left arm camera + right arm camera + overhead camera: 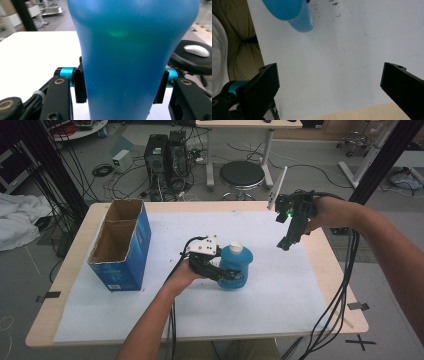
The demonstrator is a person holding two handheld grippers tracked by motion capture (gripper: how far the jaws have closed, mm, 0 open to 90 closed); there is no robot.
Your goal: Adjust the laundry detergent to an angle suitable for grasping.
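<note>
A blue bottle [239,262] with a white cap stands upright near the middle of the white sheet [165,310]. My left gripper [226,272] comes in from the left and is shut on the bottle's lower body. In the left gripper view the bottle [135,50] sits between the black pads [80,86], which press on both its sides. My right gripper [286,243] hangs above the sheet's right part, tilted downward, apart from the bottle. Its jaws stand wide open over bare sheet [342,62], with part of the bottle [294,15] at the upper left.
An open blue cardboard box [120,245] with two compartments stands on the table's left side. The wooden table edge [340,265] runs just right of the sheet. Cables trail from both grippers. A stool and computer towers stand on the floor beyond the table.
</note>
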